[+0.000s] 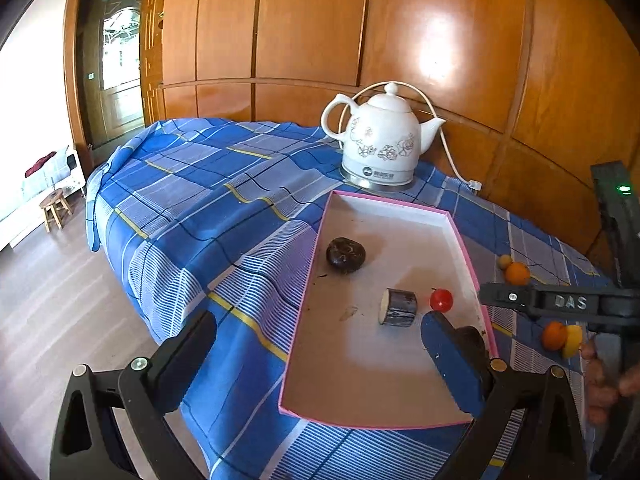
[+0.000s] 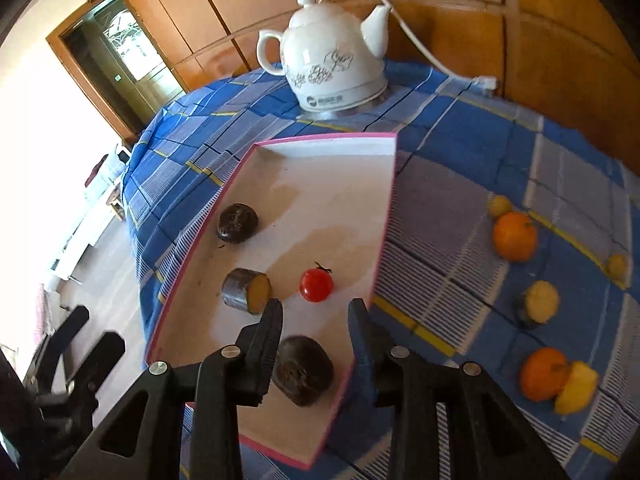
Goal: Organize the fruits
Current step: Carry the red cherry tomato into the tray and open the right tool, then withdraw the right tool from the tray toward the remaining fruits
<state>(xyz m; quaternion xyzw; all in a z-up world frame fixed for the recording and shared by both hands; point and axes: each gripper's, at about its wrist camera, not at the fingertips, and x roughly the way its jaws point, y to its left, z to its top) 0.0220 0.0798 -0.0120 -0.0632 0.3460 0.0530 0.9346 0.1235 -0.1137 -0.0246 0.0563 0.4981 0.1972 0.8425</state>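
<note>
My right tongs (image 2: 316,316) stand parted inside the tray (image 2: 320,140), the dark round fruit (image 2: 303,372) lying between the fingers with a gap on each side; it rests on the tray floor at the near corner, released. My left tongs (image 1: 320,344) hang wide apart and empty over the tray's near end, one finger over the cloth outside the rim, the other inside it.

Within the tray, measured from the kettle (image 2: 332,60): a second dark fruit (image 2: 237,223) lies nearest it, then a cut stub (image 2: 247,291) with a yellow face, with a small tomato (image 2: 316,285) just beside it. On the worktop outside the tray's right wall sit two oranges (image 2: 515,236), a cut piece (image 2: 538,307), a lemon wedge (image 2: 578,387) and small yellow fruits.

Handling, as I judge it: the oranges look firm and light, best taken across the middle; round skins may roll or slip under flat pads. The tomato is soft and would bruise under a hard squeeze. The cut pieces should be held by their sides, not the wet face.

The right view shows most of the loose fruit and the released one; the left view hides that fruit largely behind its own finger, yet shows my hand (image 1: 608,376) on the right handle.
</note>
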